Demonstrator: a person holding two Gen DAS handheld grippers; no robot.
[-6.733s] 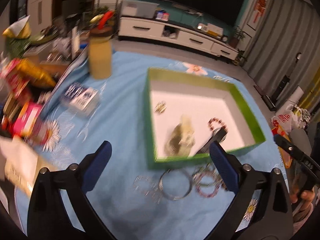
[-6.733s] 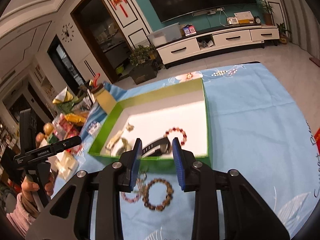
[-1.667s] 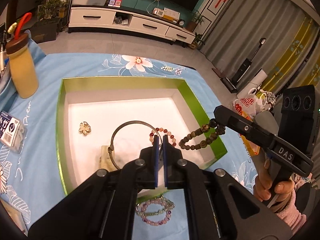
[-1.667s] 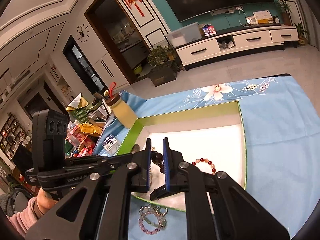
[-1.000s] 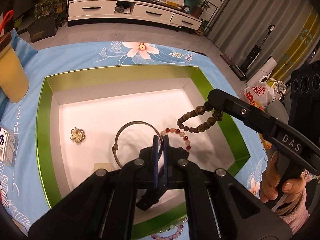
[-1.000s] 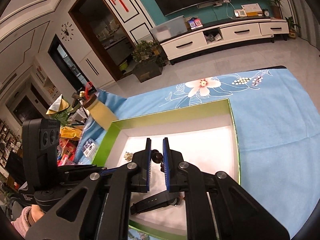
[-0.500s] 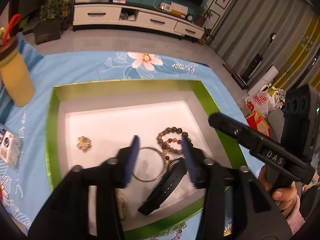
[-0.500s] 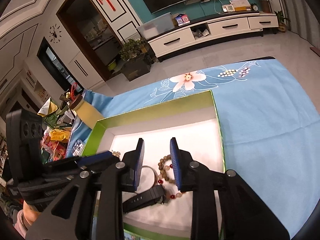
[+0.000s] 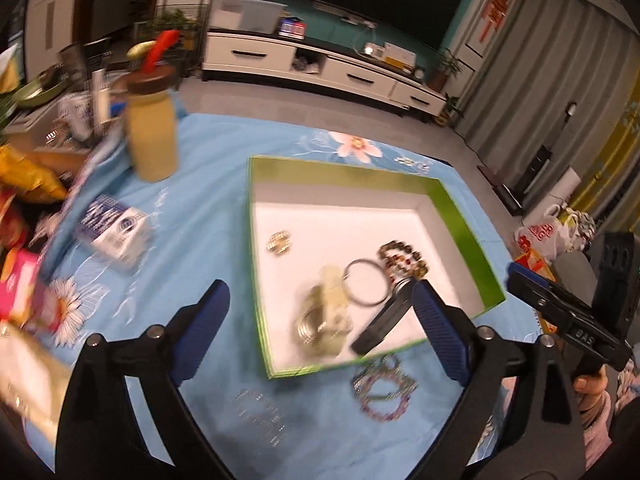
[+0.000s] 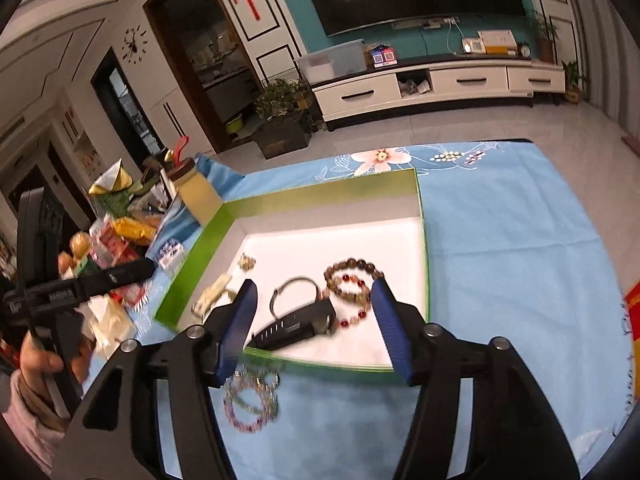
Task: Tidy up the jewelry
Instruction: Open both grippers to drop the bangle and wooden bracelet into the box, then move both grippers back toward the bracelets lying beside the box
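Green-rimmed cardboard box (image 10: 423, 240), white floor, centre frame on the blue floral cloth of the worktop (image 10: 520, 240). Inside: two round bead bracelets (image 10: 352, 280) overlapping, one thin metal bangle (image 10: 294, 292), one black watch (image 10: 296, 324) with long axis lower left to upper right, one small gold charm (image 10: 247, 261). Beaded bracelets (image 10: 250, 400) lie outside, touching the near rim; count blurred. Left tool (image 9: 320, 332) and right tool (image 10: 312, 328) have just been opening: both spread, nothing pinched.
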